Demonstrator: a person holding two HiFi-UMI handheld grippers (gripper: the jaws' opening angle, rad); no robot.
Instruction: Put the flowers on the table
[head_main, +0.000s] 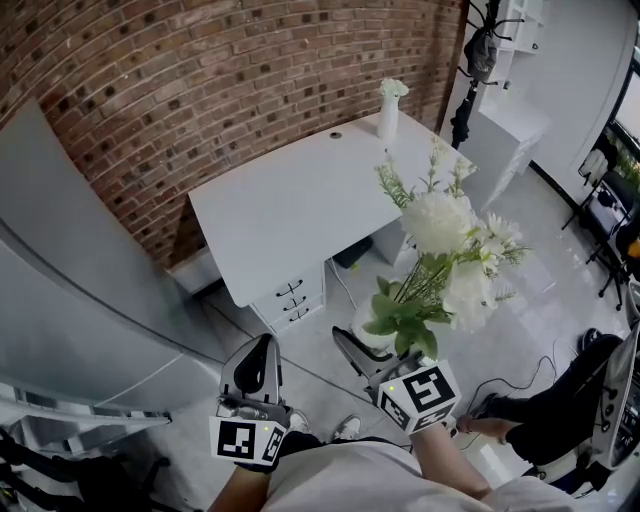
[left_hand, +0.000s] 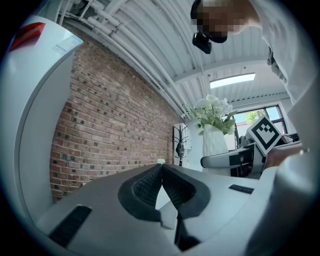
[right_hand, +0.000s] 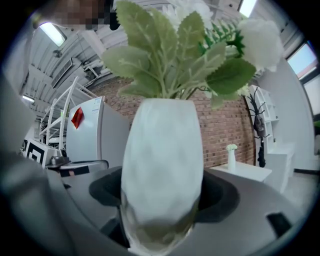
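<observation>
A white vase of white flowers and green leaves stands upright between the pads of my right gripper, which is shut on the vase's lower body with its jaws wide. The vase hangs over the floor, short of the white table. My left gripper is beside it on the left, shut and empty, its pads meeting at the tips. In the left gripper view the vase shows to the right, with one finger of the right gripper across it.
A small white vase with a flower stands at the table's far end by the brick wall. A drawer unit sits under the table. A grey cabinet is at the left; a coat rack and a seated person's legs are at the right.
</observation>
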